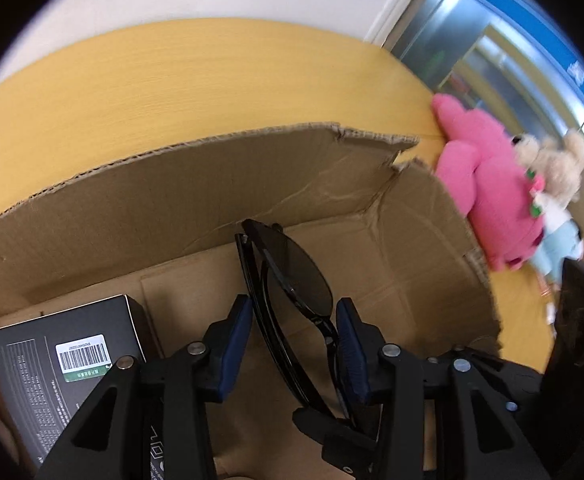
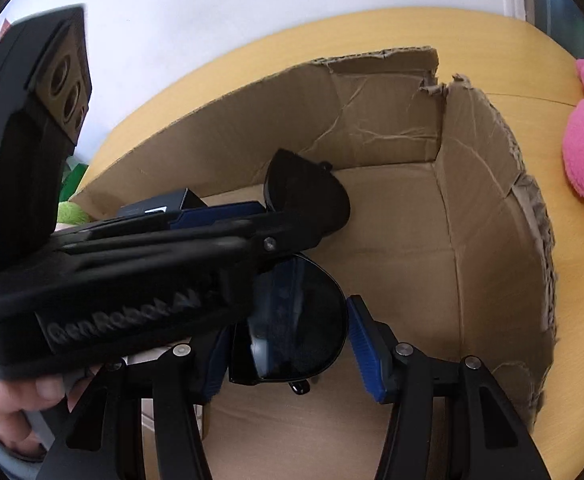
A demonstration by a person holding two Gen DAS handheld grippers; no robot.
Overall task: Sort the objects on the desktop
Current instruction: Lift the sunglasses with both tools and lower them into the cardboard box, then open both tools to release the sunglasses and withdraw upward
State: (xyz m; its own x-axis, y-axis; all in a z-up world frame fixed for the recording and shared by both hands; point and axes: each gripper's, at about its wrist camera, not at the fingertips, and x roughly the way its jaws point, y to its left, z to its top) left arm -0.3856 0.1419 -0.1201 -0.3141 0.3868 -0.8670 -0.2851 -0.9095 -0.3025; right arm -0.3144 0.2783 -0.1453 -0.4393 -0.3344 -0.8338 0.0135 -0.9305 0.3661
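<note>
A pair of black sunglasses (image 1: 292,276) hangs inside an open cardboard box (image 1: 172,200), just above its floor. My left gripper (image 1: 292,332) is shut on the sunglasses, with the folded frame lying slantwise between its blue pads. In the right wrist view my right gripper (image 2: 288,344) is shut on one dark lens of the sunglasses (image 2: 303,320). There the left gripper (image 2: 288,220) crosses from the left and grips the other lens, and a hand (image 2: 8,404) holds its handle.
A black carton with a barcode label (image 1: 64,364) lies in the box's left corner. The cardboard box (image 2: 491,220) has torn walls and stands on a yellow table (image 1: 172,80). A pink plush (image 1: 479,168) and a beige bear (image 1: 551,164) lie right of it. Something green (image 2: 72,212) is left.
</note>
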